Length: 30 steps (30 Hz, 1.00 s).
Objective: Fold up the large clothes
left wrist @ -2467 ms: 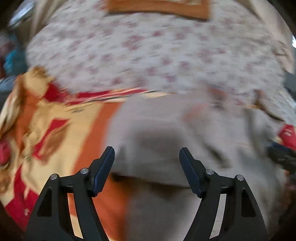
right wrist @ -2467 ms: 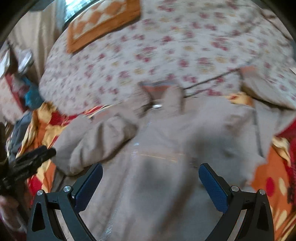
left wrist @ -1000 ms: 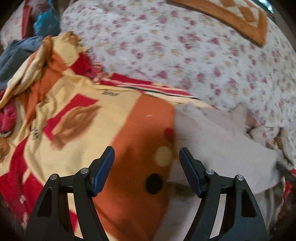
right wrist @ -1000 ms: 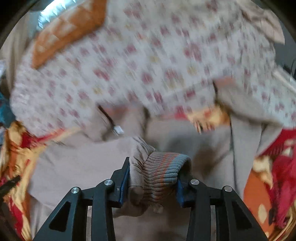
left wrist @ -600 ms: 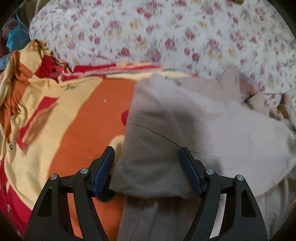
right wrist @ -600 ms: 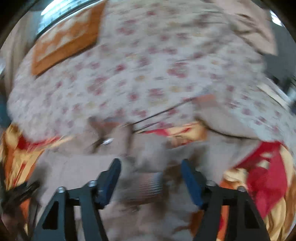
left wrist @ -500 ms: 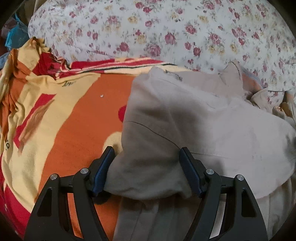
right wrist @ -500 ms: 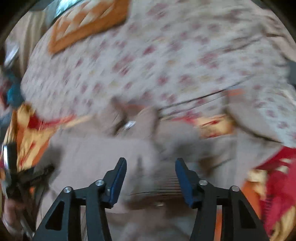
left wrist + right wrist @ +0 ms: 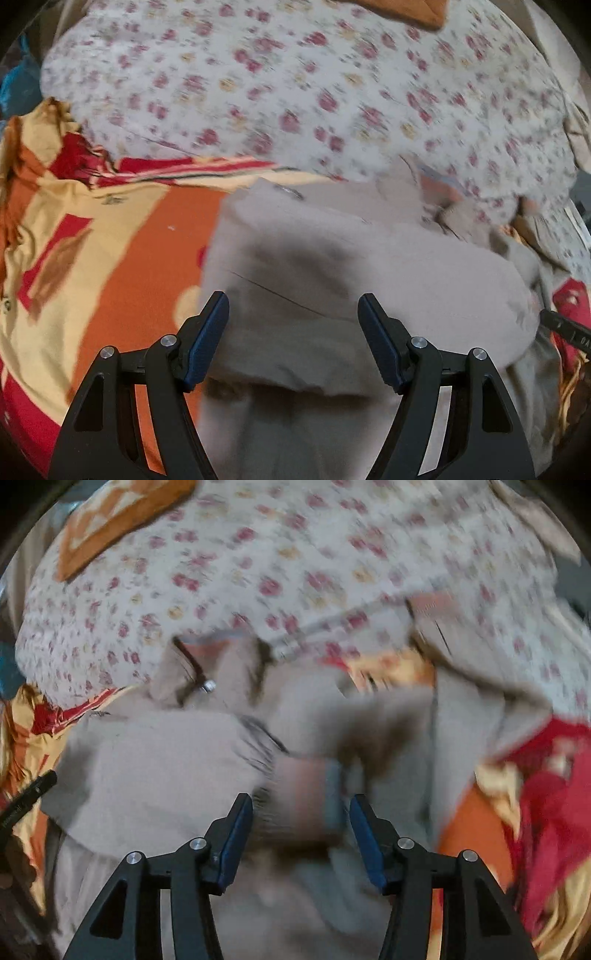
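Note:
A beige-grey zip jacket lies spread on the bed, one sleeve folded across its body. My left gripper hovers open over the folded edge at the jacket's left side; the cloth lies below the pads, not pinched. In the right wrist view the jacket fills the middle. Its ribbed, striped cuff rests between the pads of my right gripper, with small gaps on both sides, so the gripper is open. Each gripper's black tip shows at the edge of the other's view. Both views are blurred.
A floral bedsheet covers the far half of the bed. An orange, yellow and red blanket lies under the jacket and bunches up at the right. An orange patterned cushion sits at the back. Blue cloth is at far left.
The right gripper was shut on the ribbed cuff, then spread its jaws and let it drop onto the jacket. The left gripper slid from the orange blanket over the jacket's folded edge.

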Motion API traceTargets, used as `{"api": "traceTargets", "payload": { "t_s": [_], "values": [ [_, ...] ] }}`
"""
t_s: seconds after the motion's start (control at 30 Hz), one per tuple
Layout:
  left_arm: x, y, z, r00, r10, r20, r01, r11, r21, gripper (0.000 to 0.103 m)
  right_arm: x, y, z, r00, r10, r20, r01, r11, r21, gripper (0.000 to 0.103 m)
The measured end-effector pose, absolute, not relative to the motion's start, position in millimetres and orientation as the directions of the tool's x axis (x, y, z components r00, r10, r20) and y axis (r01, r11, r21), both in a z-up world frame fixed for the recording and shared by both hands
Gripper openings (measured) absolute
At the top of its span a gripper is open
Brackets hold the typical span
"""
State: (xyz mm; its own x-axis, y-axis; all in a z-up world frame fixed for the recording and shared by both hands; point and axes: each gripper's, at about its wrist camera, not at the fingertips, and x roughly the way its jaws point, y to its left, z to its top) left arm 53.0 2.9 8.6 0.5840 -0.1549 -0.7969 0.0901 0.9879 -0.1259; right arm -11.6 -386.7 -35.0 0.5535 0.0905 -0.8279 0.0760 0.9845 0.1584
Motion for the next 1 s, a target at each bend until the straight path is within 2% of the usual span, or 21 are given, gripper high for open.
{"api": "traceTargets", "payload": {
  "t_s": [0.17, 0.3, 0.33, 0.4, 0.5, 0.6, 0.73, 0.87, 1.0],
  "values": [
    [48, -16, 3, 0.576, -0.154, -0.803, 0.120, 0.987, -0.103, 0.073, -38, -422, -24, 0.598, 0.048, -0.800, 0.175, 0.966, 0.189, 0.053],
    [45, -25, 0, 0.572, -0.163, -0.804, 0.134, 0.986, -0.104, 0.073, -35, -429, -27, 0.613, 0.169, -0.771, 0.167, 0.927, 0.336, 0.054],
    [44, -26, -1, 0.572, -0.160, -0.805, 0.136, 0.986, -0.099, 0.073, -30, -423, -30, 0.603, 0.204, -0.771, 0.149, 0.921, 0.361, 0.057],
    [44, -28, -4, 0.566, -0.152, -0.810, 0.136, 0.987, -0.089, 0.073, -21, -416, -35, 0.588, 0.238, -0.773, 0.146, 0.909, 0.391, 0.061],
    [47, -30, -10, 0.554, -0.145, -0.820, 0.138, 0.987, -0.081, 0.073, -2, -404, -36, 0.584, 0.263, -0.768, 0.118, 0.908, 0.402, 0.061],
    [49, -32, -12, 0.549, -0.146, -0.823, 0.146, 0.986, -0.077, 0.073, 1, -401, -30, 0.567, 0.214, -0.796, 0.101, 0.941, 0.324, 0.060],
    [51, -31, -13, 0.548, -0.158, -0.822, 0.145, 0.985, -0.093, 0.073, -3, -438, -16, 0.610, 0.192, -0.768, 0.189, 0.907, 0.377, 0.061],
    [51, -28, -13, 0.547, -0.168, -0.820, 0.140, 0.984, -0.108, 0.073, -14, -486, -8, 0.597, 0.011, -0.802, 0.351, 0.895, 0.274, 0.063],
    [51, -30, -15, 0.547, -0.161, -0.822, 0.139, 0.985, -0.101, 0.073, -8, -515, -27, 0.574, 0.085, -0.815, 0.404, 0.836, 0.371, 0.063]
  ]
}}
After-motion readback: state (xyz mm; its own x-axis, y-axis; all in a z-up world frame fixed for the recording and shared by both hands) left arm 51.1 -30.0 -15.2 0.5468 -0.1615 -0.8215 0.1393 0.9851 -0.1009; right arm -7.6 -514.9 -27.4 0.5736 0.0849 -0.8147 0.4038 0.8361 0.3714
